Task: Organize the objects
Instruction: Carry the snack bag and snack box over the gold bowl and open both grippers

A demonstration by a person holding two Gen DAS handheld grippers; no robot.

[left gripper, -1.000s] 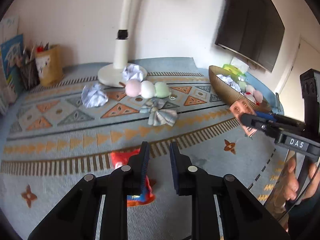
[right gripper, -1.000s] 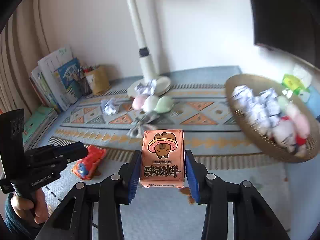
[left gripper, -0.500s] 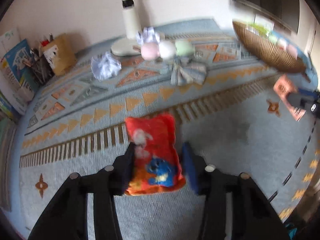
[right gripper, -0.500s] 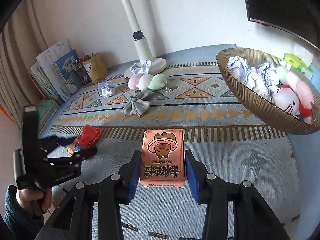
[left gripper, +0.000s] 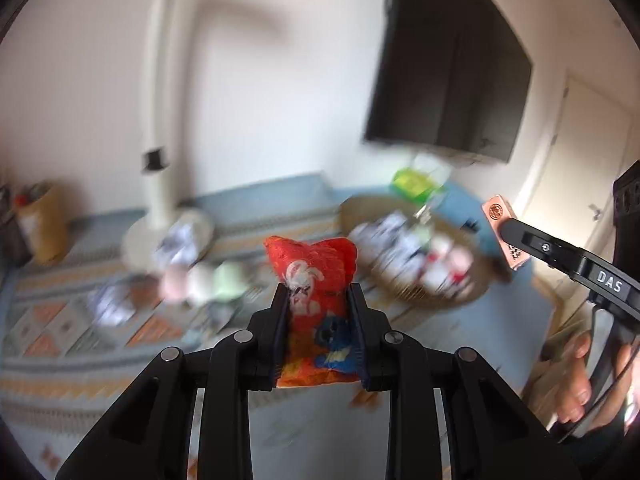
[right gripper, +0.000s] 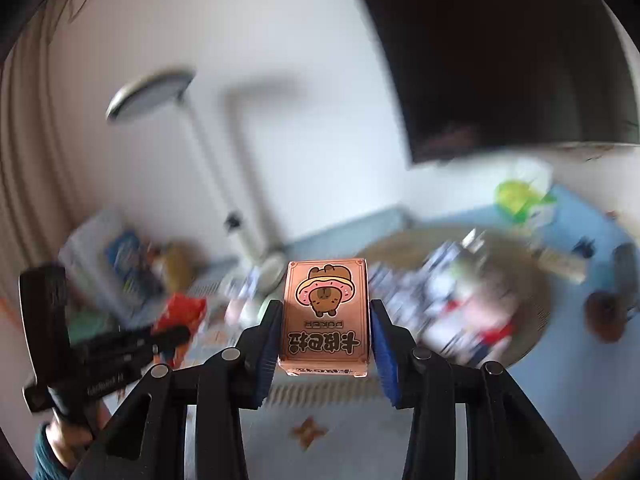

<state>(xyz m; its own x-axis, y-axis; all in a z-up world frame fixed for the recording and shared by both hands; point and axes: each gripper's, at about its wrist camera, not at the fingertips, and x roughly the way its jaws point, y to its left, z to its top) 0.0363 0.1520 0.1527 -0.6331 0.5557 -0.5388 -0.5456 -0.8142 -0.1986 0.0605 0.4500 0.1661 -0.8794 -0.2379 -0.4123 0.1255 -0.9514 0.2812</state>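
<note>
A red snack packet (left gripper: 316, 304) is being clamped upright between the 2 fingers of the left gripper (left gripper: 319, 312), whose jaws are pressed narrowly against its sides; it is being held up off the patterned cloth (left gripper: 80, 344). A pink card box (right gripper: 325, 314) printed with a cartoon bear is being gripped between the blue pads (right gripper: 386, 364) of the right gripper (right gripper: 325, 344), clear of the surface. Beyond both, much blurred, a woven basket (left gripper: 404, 296) filled with crumpled paper and soft toys is being seen on the right, and a white lamp base (left gripper: 140, 236) at the back. Each gripper is being carried in a hand (left gripper: 580, 376).
</note>
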